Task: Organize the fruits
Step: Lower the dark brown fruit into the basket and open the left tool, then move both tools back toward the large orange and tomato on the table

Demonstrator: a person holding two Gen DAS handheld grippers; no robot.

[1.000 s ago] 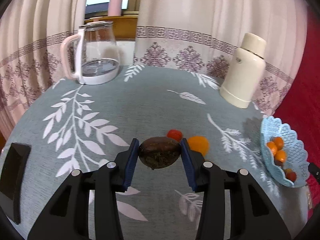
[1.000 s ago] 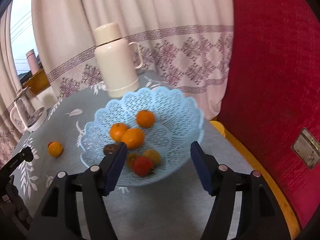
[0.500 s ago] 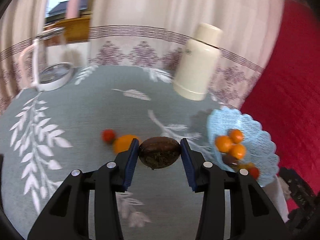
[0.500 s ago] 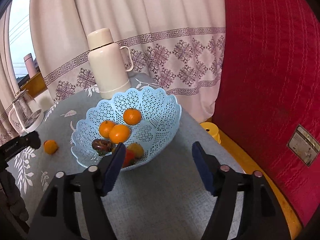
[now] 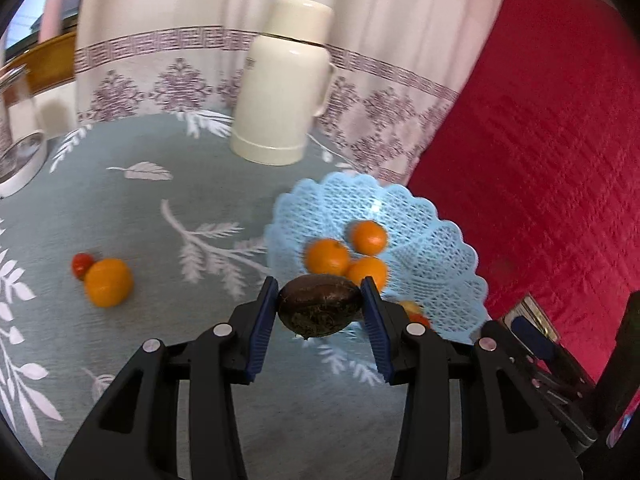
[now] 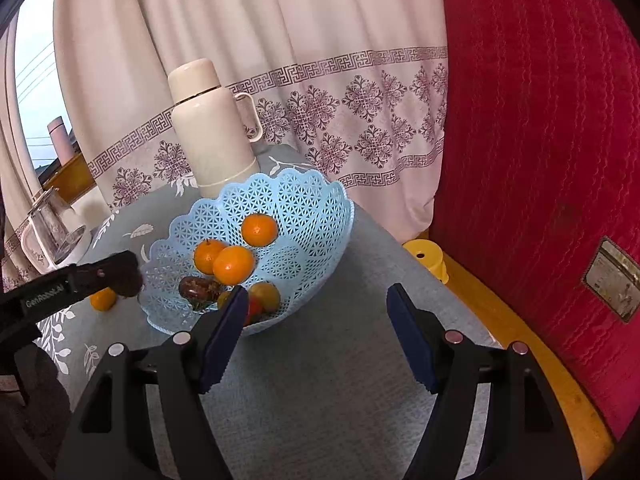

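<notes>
The left gripper (image 5: 320, 312) clamps a dark brown fruit (image 5: 320, 311) between its blue pads, held off the table just at the near-left rim of the blue basket (image 5: 440, 248). What kind of fruit it is, hard to say; its underside looks rough and fibrous. It blocks the basket's near rim, and the right pad covers most of a yellow and a red fruit behind it.

The right gripper (image 6: 316, 328) hangs wide apart, gripping nothing, just in front of the basket (image 6: 304, 216). Its left pad cuts across a red fruit (image 6: 253, 307) and part of a yellowish one (image 6: 266, 296).

Inside the basket, three oranges (image 6: 234, 265) sit clear, with a second dark fruit (image 6: 198, 288) low beside them, partly tucked under.

Left of the basket, an orange (image 5: 108, 282) rests on the teal leaf-print tablecloth (image 5: 140, 208), touching a small red fruit (image 5: 81, 265); in the right wrist view, the left gripper's finger hides most of that orange.

Behind the basket stands a cream thermos (image 6: 210, 132). Far left of the basket, a glass kettle (image 6: 50, 232) is cut off at the frame edge in the left view. Right of the basket, a red fabric surface (image 6: 540, 120).
</notes>
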